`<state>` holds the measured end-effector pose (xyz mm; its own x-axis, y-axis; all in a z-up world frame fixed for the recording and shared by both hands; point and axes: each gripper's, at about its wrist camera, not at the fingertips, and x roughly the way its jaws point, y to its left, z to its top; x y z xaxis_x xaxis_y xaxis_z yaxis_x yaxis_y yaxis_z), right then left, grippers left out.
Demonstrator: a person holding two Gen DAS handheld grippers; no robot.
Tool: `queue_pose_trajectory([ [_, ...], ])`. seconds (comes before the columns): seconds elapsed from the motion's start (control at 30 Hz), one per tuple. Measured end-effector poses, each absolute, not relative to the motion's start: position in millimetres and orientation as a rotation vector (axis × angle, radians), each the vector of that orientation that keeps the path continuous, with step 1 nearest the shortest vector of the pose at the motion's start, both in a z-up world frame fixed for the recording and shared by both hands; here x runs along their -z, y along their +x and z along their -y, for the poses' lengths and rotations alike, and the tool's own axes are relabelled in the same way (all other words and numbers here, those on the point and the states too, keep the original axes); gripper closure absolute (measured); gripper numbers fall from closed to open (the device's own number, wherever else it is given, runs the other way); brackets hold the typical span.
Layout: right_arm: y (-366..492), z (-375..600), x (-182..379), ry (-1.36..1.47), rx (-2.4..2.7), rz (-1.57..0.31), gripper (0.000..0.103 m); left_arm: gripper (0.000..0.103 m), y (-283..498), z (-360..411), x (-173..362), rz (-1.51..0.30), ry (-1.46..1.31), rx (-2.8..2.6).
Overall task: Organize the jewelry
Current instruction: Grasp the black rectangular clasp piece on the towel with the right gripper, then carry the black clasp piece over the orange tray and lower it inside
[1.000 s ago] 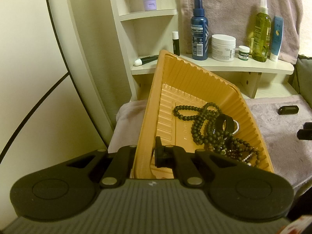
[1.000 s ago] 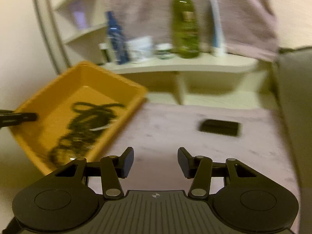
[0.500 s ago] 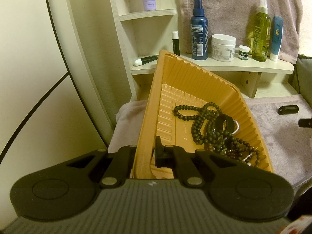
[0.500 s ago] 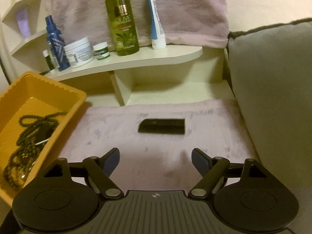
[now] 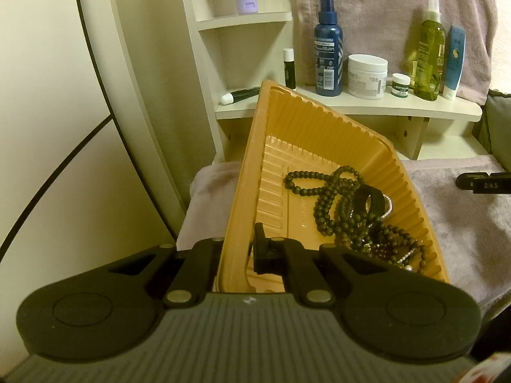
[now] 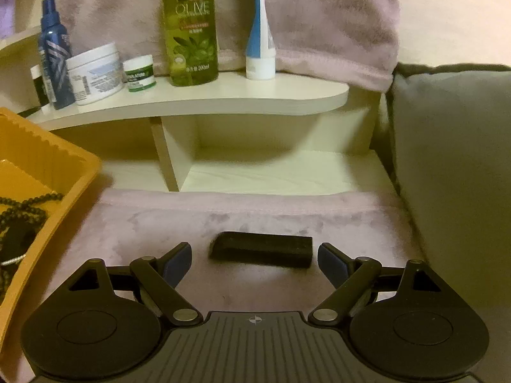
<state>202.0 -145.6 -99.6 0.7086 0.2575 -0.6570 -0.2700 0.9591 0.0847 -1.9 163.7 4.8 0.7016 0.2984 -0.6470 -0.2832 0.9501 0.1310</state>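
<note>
My left gripper [image 5: 238, 249] is shut on the near wall of an orange tray [image 5: 252, 172] and holds it tilted. In the tray lie dark bead necklaces [image 5: 332, 204], a black ring band [image 5: 369, 201] and a silvery chain. The tray [image 6: 48, 159] also shows at the left of the right wrist view. My right gripper [image 6: 255, 260] is open wide and empty, its fingers on either side of a small black bar [image 6: 260, 249] that lies on the pink cloth [image 6: 255, 217]. One right fingertip [image 5: 482, 182] shows at the right edge of the left wrist view.
A cream shelf [image 6: 198, 95] behind holds a blue spray bottle [image 6: 54, 54], white jar [image 6: 95, 70], small green jar [image 6: 139, 73], olive bottle [image 6: 190, 25] and blue-white tube [image 6: 260, 32]. A grey cushion [image 6: 453, 159] stands at the right. A pink towel [image 6: 319, 16] hangs behind.
My right gripper swung right from the tray, opened wider, and moved forward until its fingers straddle the black bar. The left gripper and tray stayed still.
</note>
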Motion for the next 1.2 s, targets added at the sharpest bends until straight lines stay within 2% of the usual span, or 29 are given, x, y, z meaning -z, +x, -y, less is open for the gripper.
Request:
queue_pose_trajectory([
  [0.23,215,142,108,-0.019,-0.272,-0.75,0.018,0.098,-2,-164,-3,-0.726,0.016,-0.325],
  [0.27,215,142,109,-0.022,-0.271,-0.75,0.02,0.098,-2,-164,-3,-0.725,0.016,-0.325],
  [0.3,214,142,110,-0.025,-0.271,-0.747,0.027,0.098,-1,-164,-3,-0.725,0.016,-0.326],
  [0.6,189,149,99,-0.014,-0.331,-0.722,0.027,0.098,-2,-165,-3,-0.724,0.017,-0.328],
  [1.2,110,118,51,0.025,-0.904,-0.653,0.027,0.098,-2,-165,-2,-0.722,0.014,-0.327],
])
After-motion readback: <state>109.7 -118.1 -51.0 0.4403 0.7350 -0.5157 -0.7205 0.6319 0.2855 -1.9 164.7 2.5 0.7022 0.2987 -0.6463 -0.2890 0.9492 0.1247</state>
